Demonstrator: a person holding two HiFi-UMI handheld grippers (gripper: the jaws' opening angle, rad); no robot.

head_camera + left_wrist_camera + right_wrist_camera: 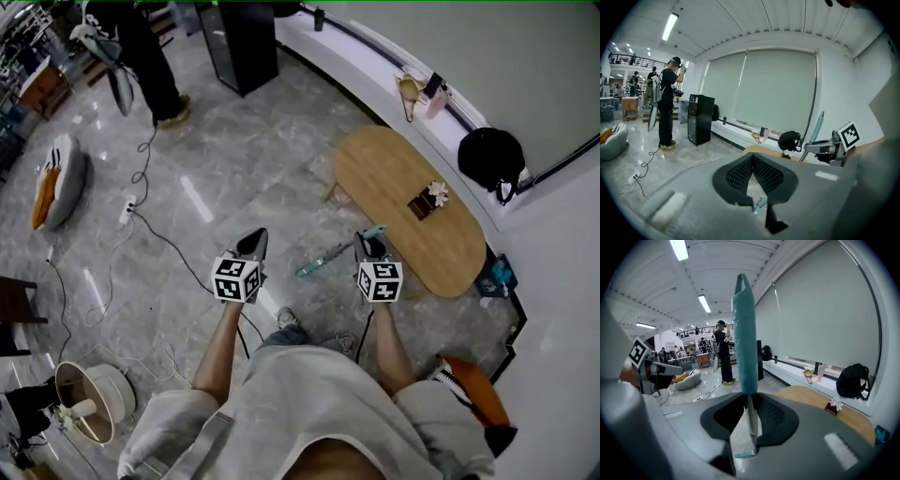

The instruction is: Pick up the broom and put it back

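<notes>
My right gripper (370, 246) is shut on the broom (330, 254), a thin metal shaft with a teal grip and a small teal brush head. In the right gripper view the teal grip (744, 333) stands up beyond the jaws (749, 397), and the shaft runs back between the pads to the brush head (744, 455). My left gripper (251, 242) is held beside it to the left, over the floor. Its pads (740, 173) meet at the tips with nothing between them. From the left gripper view the right gripper (820, 147) and the teal grip (815, 129) show at the right.
An oval wooden table (403, 202) stands to the right, with a black backpack (490, 157) on the ledge behind. A person (141, 56) and a black cabinet (246, 42) are farther off. Cables (141, 216) cross the floor at left, near a beanbag (58, 183).
</notes>
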